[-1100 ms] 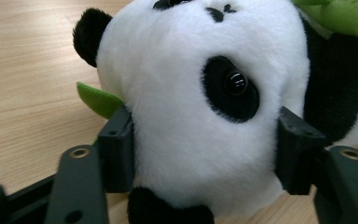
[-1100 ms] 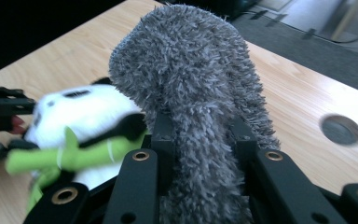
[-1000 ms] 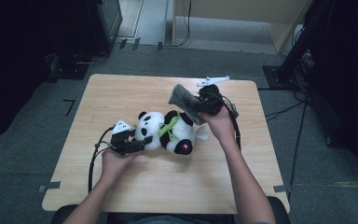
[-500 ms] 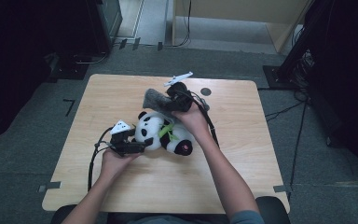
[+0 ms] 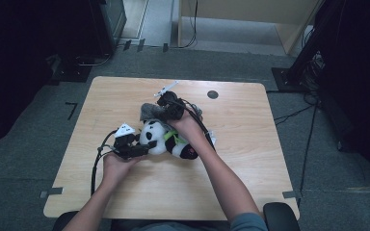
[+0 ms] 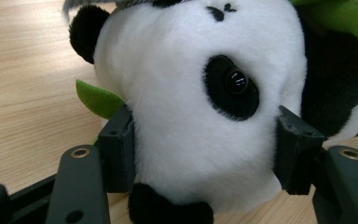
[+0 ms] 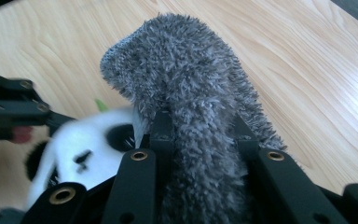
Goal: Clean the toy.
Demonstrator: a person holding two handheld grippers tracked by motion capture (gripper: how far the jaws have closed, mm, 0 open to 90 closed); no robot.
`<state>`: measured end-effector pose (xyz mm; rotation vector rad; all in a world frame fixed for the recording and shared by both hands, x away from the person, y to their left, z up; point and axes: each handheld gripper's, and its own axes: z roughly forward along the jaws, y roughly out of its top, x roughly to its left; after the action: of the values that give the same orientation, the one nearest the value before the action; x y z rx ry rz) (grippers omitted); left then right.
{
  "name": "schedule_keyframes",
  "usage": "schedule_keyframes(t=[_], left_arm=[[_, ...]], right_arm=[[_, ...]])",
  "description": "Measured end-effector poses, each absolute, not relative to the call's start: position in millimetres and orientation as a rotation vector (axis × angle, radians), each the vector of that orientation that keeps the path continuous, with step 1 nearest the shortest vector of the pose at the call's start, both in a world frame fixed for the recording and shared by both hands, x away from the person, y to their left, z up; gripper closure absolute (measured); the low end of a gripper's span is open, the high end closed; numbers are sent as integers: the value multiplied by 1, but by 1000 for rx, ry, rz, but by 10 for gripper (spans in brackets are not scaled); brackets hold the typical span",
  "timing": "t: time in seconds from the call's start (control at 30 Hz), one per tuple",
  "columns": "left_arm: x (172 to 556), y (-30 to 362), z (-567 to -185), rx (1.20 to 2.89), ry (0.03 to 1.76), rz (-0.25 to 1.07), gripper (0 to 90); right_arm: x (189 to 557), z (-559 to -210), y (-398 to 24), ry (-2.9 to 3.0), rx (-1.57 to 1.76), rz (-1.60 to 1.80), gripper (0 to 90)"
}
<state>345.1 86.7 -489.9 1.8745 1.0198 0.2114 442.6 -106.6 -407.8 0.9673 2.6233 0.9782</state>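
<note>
Table: a light wooden table (image 5: 250,163) bears all the items; a small dark round mark (image 5: 213,94) sits near its far edge.
Panda: a black-and-white plush panda toy (image 5: 166,139) lies on its side near the table's middle, with a green leaf (image 6: 98,98) at its neck (the left gripper view shows one glossy eye up close).
Left gripper: the left gripper (image 5: 142,148) lies low at the panda's head; its jaws have just been closing, and both pads (image 6: 119,154) press into the white fur on either side of the head.
Right gripper: the right gripper (image 5: 166,107) hangs just beyond the panda, jaws clamped on a grey shaggy cloth (image 7: 200,116) that stands up between them.
Cloth position: in the high view the cloth (image 5: 151,111) sits directly above and beside the panda's head; whether they touch cannot be told.
Hands: the person's forearms enter from the near edge, the right crossing over the panda's body.
</note>
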Motion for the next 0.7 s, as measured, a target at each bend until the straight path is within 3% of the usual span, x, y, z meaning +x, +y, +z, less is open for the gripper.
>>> schedule_keyframes(t=[0.7], left_arm=[[346, 86, -490, 1866, 1037, 210, 321]], right_arm=[[453, -397, -178, 2541, 1133, 851, 707]])
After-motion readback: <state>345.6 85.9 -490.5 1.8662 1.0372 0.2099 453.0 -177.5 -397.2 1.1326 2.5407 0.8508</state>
